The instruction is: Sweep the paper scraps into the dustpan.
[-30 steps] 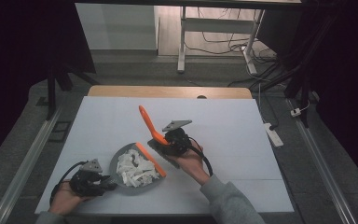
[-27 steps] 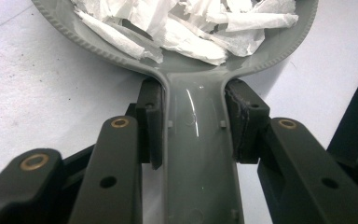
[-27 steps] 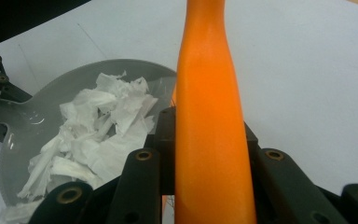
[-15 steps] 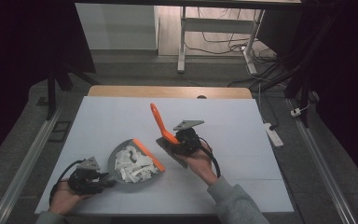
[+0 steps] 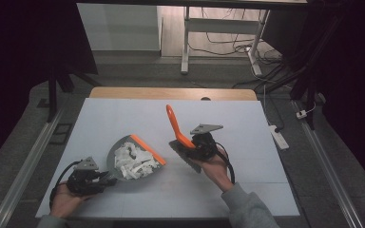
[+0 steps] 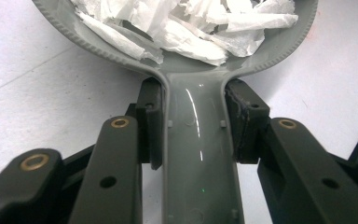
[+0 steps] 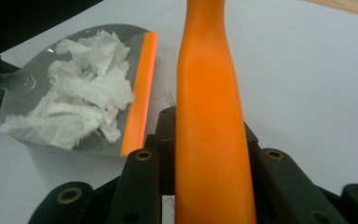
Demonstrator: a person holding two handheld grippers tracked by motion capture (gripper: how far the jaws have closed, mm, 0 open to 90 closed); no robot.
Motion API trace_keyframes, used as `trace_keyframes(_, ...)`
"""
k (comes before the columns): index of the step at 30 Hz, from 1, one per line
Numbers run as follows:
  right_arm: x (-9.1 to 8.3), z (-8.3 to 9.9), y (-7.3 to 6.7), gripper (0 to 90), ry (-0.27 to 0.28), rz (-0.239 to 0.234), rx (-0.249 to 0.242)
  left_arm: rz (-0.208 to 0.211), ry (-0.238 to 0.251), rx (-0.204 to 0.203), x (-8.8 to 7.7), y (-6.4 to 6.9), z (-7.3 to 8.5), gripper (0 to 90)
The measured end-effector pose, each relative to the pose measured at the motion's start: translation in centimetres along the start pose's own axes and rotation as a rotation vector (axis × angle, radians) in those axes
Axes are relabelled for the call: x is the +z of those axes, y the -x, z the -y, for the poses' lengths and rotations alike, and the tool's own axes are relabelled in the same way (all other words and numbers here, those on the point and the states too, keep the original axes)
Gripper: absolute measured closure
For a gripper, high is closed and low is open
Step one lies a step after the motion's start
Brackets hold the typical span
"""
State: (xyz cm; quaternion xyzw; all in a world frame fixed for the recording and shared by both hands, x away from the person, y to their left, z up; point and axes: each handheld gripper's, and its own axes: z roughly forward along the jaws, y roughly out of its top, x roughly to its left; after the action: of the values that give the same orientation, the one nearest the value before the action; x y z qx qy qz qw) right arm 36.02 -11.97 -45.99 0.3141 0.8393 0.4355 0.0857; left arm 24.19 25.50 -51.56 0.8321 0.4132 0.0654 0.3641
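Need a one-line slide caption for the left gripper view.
Left gripper clamps the grey dustpan handle; torn white paper fills the pan.

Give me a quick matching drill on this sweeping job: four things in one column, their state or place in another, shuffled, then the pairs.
Things:
1. grey plastic dustpan
2. orange-handled hand brush
3. torn white paper scraps
4. orange rubber lip

States:
A. piled inside the pan
B. handle clamped in the left gripper
C. along the pan's front edge
D. clamped in the right gripper, beside the pan

Pairs: 1-B, 2-D, 3-A, 4-C
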Motion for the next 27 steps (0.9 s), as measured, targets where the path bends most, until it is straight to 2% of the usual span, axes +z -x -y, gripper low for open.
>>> trace_keyframes(10,-1.8,1.1,0.9,71.8,0.014,0.019,0.014,-0.031,0.041,-0.038,-0.4,-0.1,-0.1,61.3)
trace_keyframes(14,-2.4,1.3,1.1,71.8,0.019,0.016,0.015,-0.041,0.054,-0.064,-0.6,-0.1,-0.2,61.3)
trace_keyframes(20,-3.1,1.9,1.3,71.8,0.019,0.007,0.015,-0.052,0.068,-0.079,-0.6,0.2,-0.4,61.2)
trace_keyframes(27,-4.2,2.7,1.7,71.8,0.017,0.000,0.019,-0.094,0.083,-0.135,-0.6,0.2,-0.6,61.3)
